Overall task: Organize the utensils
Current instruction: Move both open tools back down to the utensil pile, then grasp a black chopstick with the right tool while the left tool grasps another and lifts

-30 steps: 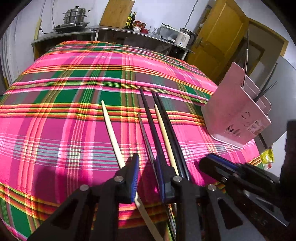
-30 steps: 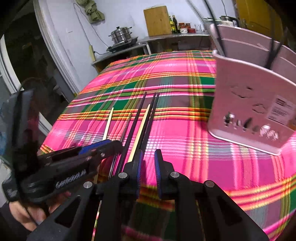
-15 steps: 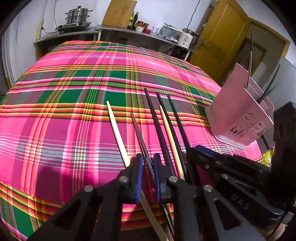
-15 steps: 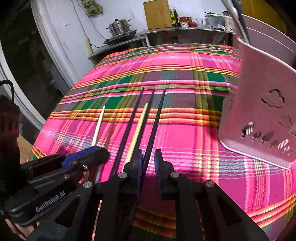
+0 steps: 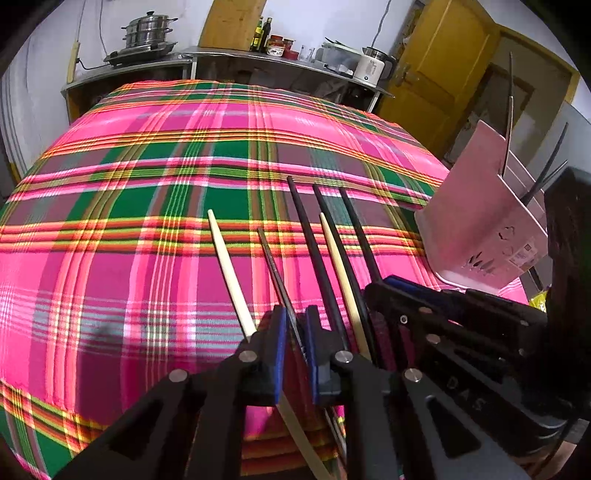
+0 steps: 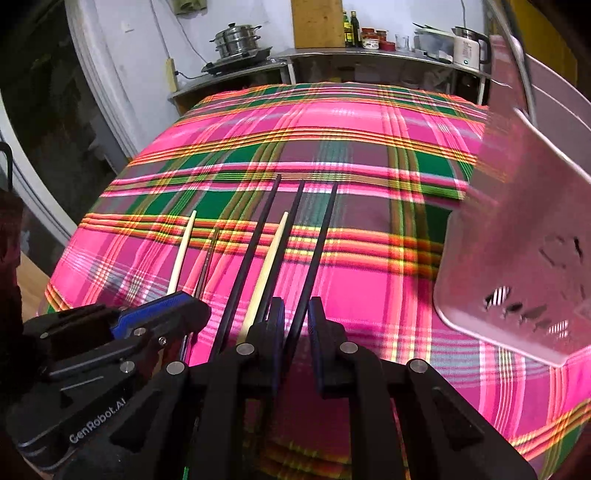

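Observation:
Several chopsticks lie side by side on the plaid tablecloth (image 5: 129,258). My left gripper (image 5: 295,325) is shut on a thin dark chopstick (image 5: 273,266) near its close end. A cream chopstick (image 5: 229,266) lies just left of it. To the right are two black ones (image 5: 314,251) and another cream one (image 5: 340,266). My right gripper (image 6: 295,314) is shut on the rightmost black chopstick (image 6: 321,236), which angles away from the rest. The right gripper's fingertip (image 5: 388,291) shows beside the left one. The pink utensil holder (image 6: 517,258) stands at the right and holds several dark chopsticks (image 5: 546,173).
The table's near edge runs just under both grippers. At the back, a metal counter (image 5: 221,59) carries a steamer pot (image 5: 147,31), bottles and a white kettle (image 5: 373,66). A yellow door (image 5: 436,74) is at the back right. The left gripper's body (image 6: 110,343) fills the right wrist view's lower left.
The left jaws drew in from a wide gap onto the thin dark chopstick. The right gripper slid right toward the holder, swinging its black chopstick away from the bundle.

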The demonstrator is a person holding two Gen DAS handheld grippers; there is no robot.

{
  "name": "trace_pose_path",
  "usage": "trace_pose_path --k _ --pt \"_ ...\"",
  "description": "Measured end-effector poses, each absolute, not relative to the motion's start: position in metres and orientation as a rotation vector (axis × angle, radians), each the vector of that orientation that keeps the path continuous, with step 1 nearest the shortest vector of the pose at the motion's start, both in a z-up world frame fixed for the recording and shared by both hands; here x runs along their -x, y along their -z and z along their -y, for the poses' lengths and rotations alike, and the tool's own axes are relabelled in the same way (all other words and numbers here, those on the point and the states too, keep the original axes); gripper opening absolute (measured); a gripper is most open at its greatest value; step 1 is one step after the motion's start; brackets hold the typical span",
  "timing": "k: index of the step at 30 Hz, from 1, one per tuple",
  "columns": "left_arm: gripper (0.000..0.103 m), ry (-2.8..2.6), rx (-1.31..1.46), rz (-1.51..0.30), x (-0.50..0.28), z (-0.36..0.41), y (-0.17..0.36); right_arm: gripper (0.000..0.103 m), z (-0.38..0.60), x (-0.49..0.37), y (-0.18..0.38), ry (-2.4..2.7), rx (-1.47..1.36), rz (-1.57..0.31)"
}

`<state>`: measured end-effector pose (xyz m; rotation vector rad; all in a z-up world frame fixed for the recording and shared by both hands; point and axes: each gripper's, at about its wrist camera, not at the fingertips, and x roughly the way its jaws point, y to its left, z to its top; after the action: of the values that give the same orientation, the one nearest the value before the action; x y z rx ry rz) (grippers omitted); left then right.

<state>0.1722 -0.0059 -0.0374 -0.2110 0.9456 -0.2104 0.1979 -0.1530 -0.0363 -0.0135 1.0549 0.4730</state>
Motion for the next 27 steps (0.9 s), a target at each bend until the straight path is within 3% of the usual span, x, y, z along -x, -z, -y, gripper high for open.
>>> trace_pose_path --k 6,27 --pt "0.007 0.215 0.217 -0.959 -0.181 0.004 0.035 0.006 0.160 -0.202 0.034 -0.487 -0.041 -1.066" --pt "0.006 0.292 0.237 -0.775 -0.138 -0.005 -0.057 0.006 0.207 -0.158 -0.052 -0.583 -0.210 -0.860"
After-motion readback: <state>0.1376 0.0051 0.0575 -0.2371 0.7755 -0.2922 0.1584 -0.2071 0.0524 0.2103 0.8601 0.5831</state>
